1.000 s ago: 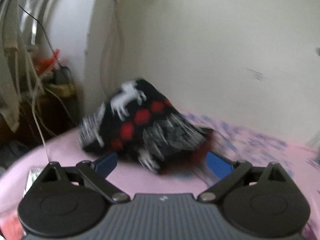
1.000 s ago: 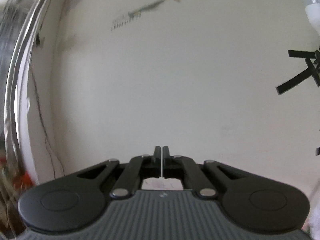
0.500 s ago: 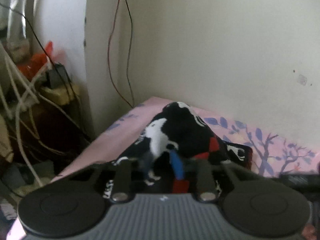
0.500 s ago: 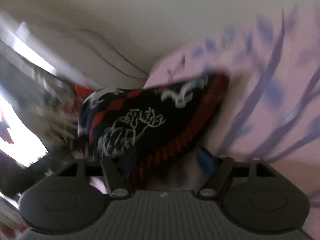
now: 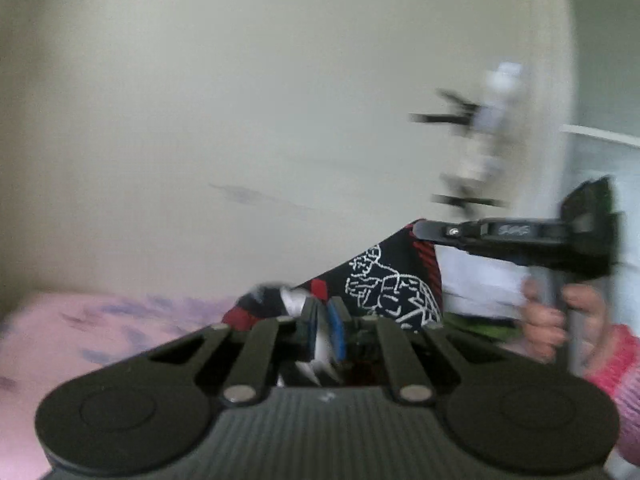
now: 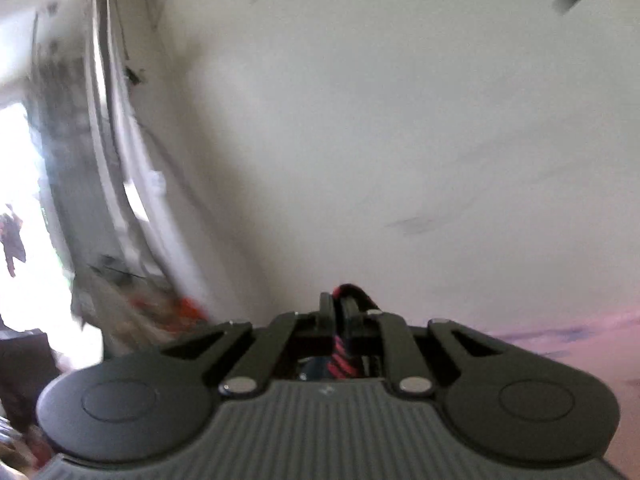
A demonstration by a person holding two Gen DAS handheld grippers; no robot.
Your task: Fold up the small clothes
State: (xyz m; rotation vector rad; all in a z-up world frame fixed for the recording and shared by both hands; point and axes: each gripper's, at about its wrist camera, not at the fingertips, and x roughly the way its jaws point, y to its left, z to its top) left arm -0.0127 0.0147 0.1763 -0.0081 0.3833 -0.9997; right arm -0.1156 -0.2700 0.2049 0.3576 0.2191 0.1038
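A small black garment (image 5: 384,284) with red patches and white printed figures hangs stretched in the air between both grippers. My left gripper (image 5: 322,326) is shut on its lower left corner. My right gripper (image 6: 339,312) is shut on its red-and-black ribbed hem (image 6: 340,354). In the left wrist view the right gripper (image 5: 424,230) holds the upper right corner, with the hand (image 5: 548,320) on its handle. Most of the garment is hidden in the right wrist view.
A pink bed sheet with purple branch print (image 5: 100,320) lies below, also at the right wrist view's lower right (image 6: 560,344). A pale wall (image 5: 240,120) stands behind. Cluttered shelves and a bright window (image 6: 24,200) are far left.
Both grippers closed on the garment and lifted it off the bed. It now hangs spread between them, and both cameras have tilted up toward the wall.
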